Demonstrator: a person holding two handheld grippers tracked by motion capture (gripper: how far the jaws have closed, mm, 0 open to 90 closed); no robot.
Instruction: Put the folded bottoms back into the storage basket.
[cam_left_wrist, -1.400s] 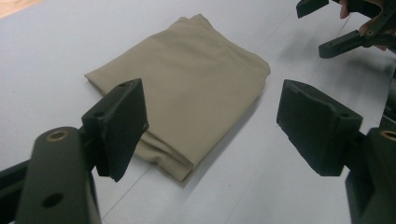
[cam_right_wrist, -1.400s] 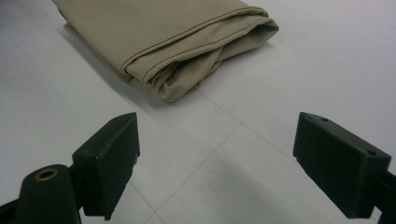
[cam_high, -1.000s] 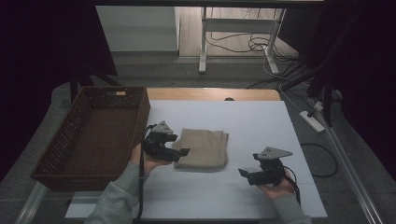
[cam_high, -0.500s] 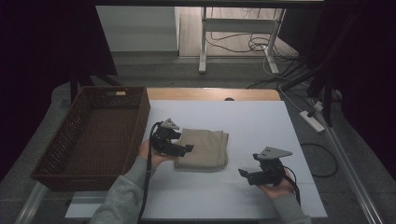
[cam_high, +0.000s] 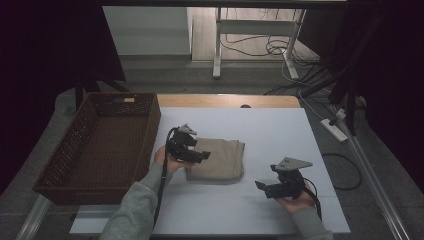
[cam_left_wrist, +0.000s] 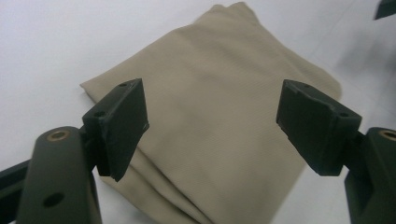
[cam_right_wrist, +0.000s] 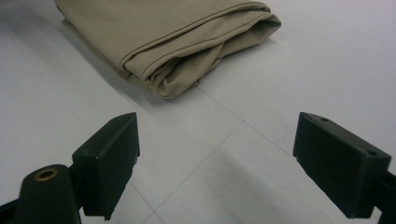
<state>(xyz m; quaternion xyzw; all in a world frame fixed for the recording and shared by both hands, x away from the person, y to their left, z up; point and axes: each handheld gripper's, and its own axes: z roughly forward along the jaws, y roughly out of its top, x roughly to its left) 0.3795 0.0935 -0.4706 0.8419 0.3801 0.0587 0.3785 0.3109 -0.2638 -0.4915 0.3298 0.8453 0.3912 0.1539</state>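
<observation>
While my left gripper (cam_high: 201, 156) hovers wide open and empty over the cloth (cam_left_wrist: 219, 121) just below it, I should lower squarely onto the near edge and pinch all layers; my right gripper (cam_right_wrist: 215, 163), also open and empty, waits nearby

A folded cloth (cam_high: 219, 161) lay near the middle of the table (cam_high: 260, 125). The basket (cam_high: 100, 142) stood at its nine o'clock, on the table's left edge. The left gripper (cam_high: 200, 155) hung over the cloth's nine o'clock edge, between basket and cloth. The right gripper (cam_high: 262, 186) sat at the cloth's four o'clock, apart from it, jaws toward it.
</observation>
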